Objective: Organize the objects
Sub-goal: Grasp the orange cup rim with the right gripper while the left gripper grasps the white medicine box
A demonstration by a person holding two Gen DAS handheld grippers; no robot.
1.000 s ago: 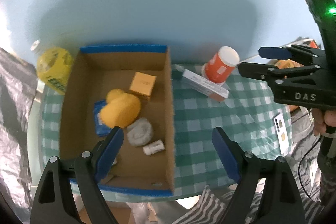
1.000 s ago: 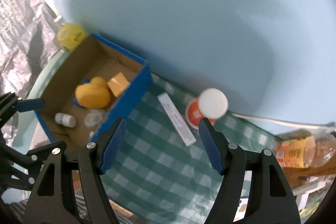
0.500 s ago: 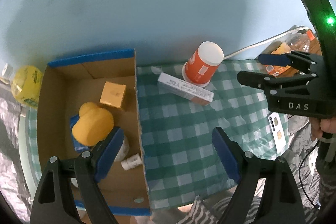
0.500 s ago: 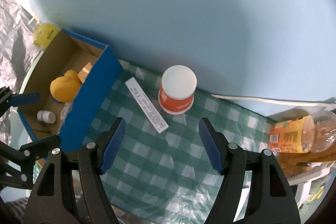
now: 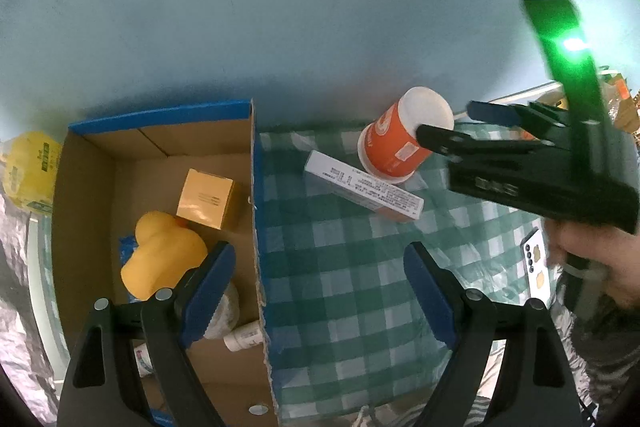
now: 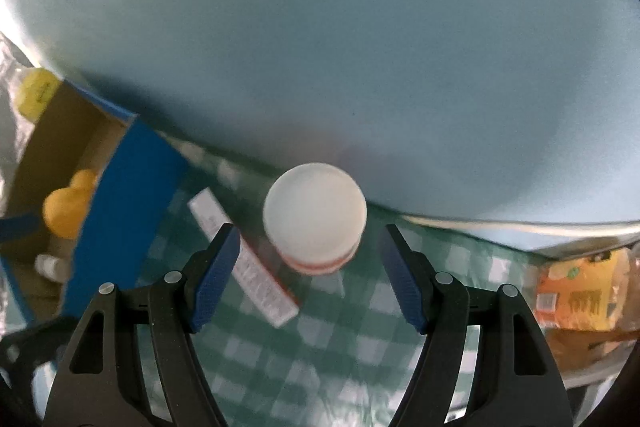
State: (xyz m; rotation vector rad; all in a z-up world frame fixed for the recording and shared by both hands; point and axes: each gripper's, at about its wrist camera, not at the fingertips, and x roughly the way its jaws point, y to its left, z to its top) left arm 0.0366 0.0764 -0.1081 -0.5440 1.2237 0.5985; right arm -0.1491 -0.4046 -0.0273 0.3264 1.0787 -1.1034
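An orange cup with a white lid [image 5: 394, 143] [image 6: 315, 218] stands on the green checked cloth beside a long white box [image 5: 362, 186] [image 6: 244, 263]. My right gripper [image 6: 310, 273] [image 5: 446, 123] hangs open just above the cup, one finger to each side of the lid. A blue-edged cardboard box [image 5: 256, 219] [image 6: 124, 179] at the left holds a yellow rubber duck [image 5: 162, 261], a small orange carton [image 5: 204, 199], a small white bottle [image 5: 242, 339] and a grey wad. My left gripper [image 5: 316, 295] stays open above the box's right wall, holding nothing.
A yellow bottle [image 5: 28, 171] lies left of the box. A phone [image 5: 538, 271] lies at the cloth's right edge by a hand [image 5: 588, 251]. An orange-labelled bottle [image 6: 580, 291] sits at the far right. The blue wall stands close behind.
My right gripper has swung in toward the orange cup and now straddles its lid. The left gripper drifted slightly left; the cardboard box has slid back toward centre in its view.
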